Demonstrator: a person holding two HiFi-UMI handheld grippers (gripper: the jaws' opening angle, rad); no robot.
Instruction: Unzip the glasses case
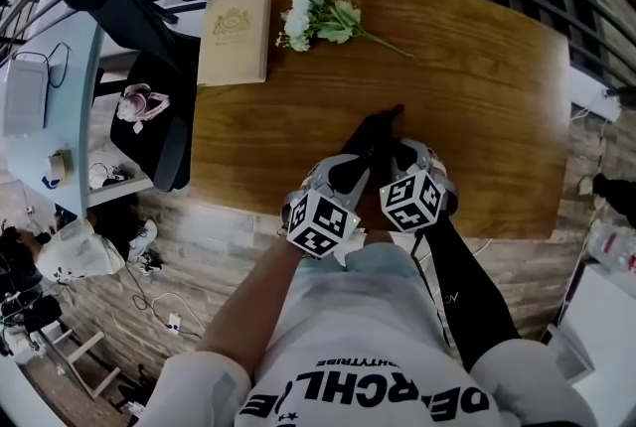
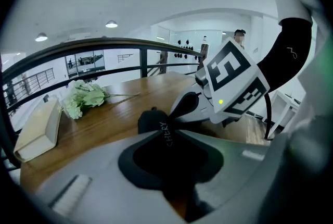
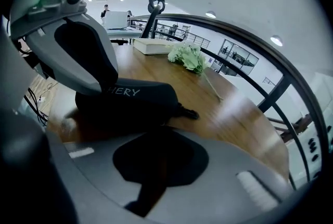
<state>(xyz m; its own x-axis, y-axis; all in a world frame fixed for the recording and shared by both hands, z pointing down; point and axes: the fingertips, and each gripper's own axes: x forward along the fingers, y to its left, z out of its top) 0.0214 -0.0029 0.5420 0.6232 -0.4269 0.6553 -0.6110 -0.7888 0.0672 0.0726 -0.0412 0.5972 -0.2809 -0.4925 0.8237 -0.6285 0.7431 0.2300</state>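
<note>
1. Left claw (image 2: 167, 134) sits nearest the lens. Its jaws stand narrowly apart and seem to pinch one end of the glasses case (image 3: 140, 100). The right claw (image 3: 161, 132) is closed on nothing, just beside the case.
2. The case lies flat on the bench (image 1: 477, 97), well to the person's side of the flower sprig (image 1: 318, 13).
3. It looks light: matte black and fabric-skinned, oblong with rounded ends and white lettering. The shell is probably stiff enough to clamp without crushing.
4. The bench is smooth, glossy wood, so an unpinned case would likely skid.
5. The best hold is the small dark zip pull (image 3: 188, 112), which juts from the end nearer the sprig. It is thin and easily missed.
6. A cream hardback book (image 1: 235, 36) lies just left of the sprig.
</note>
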